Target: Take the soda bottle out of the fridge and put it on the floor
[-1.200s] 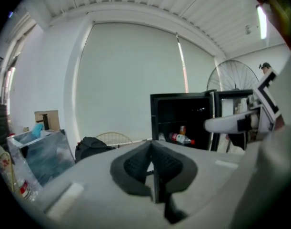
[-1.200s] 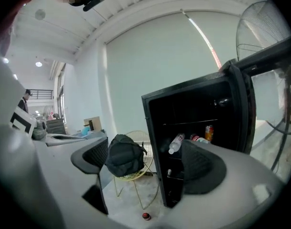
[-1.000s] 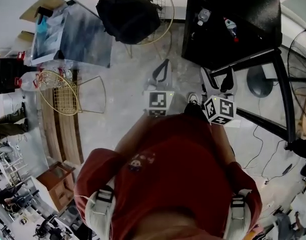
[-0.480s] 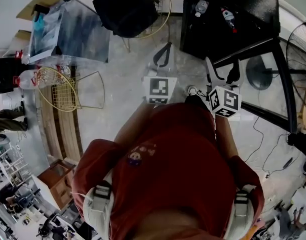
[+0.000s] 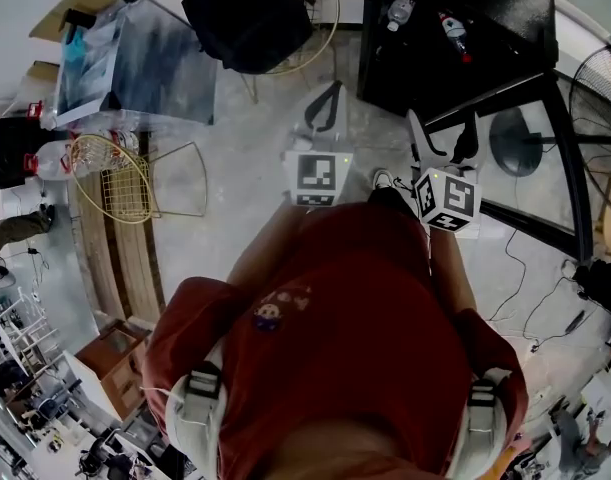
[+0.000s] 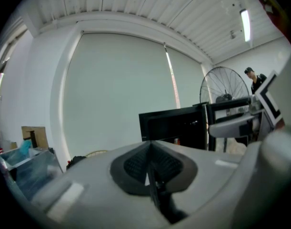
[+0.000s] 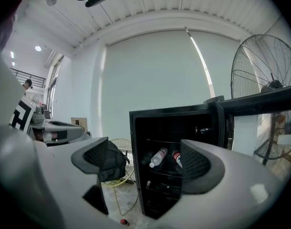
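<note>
The black fridge (image 5: 455,38) stands open at the top right of the head view. On a shelf inside lie a clear bottle (image 5: 400,10) and a dark soda bottle (image 5: 453,30) with a red label. The right gripper view shows the fridge (image 7: 174,161) a short way off, with the clear bottle (image 7: 159,157) and soda bottle (image 7: 177,158) framed between the jaws. My right gripper (image 5: 442,128) (image 7: 145,160) is open and empty, pointing at the fridge. My left gripper (image 5: 327,103) (image 6: 149,163) is shut on nothing, left of the fridge.
The fridge door (image 5: 560,158) swings out to the right, near a standing fan (image 5: 597,108). A black backpack (image 5: 255,18) sits on a wire chair, and another wire chair (image 5: 120,178) is at left. Cables (image 5: 525,298) run across the floor. A small red item (image 7: 120,221) lies before the fridge.
Both grippers have edged forward toward the fridge over the last second. Their jaws have not changed.
</note>
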